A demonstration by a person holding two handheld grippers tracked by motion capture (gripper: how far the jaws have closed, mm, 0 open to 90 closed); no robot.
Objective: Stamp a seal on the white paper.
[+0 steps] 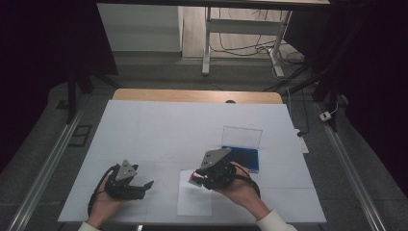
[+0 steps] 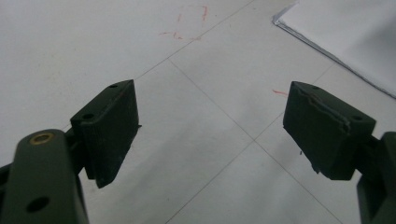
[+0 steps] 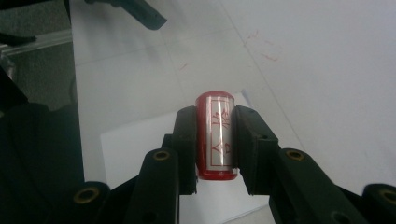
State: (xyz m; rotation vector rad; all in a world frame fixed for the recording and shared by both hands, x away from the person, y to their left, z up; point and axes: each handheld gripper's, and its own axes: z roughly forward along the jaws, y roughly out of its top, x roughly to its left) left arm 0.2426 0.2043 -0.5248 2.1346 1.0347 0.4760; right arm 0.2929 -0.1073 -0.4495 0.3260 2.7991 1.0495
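White table [image 1: 144, 130] lay bare at left, where the left gripper [image 2: 210, 126] sat released. The right gripper [image 3: 215, 140] clenched the stamp [image 3: 215, 135] above near paper [image 1: 192, 202]: light, rigid, probably slick, best held mid-barrel.

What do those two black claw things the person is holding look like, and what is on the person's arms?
The left gripper and right gripper are black, blocky tools. Each carries a grey three-cornered plate on top and a thin black cable. Their fingers are chunky black blocks, with brass-coloured screw holes behind them. The person wears white sleeves.
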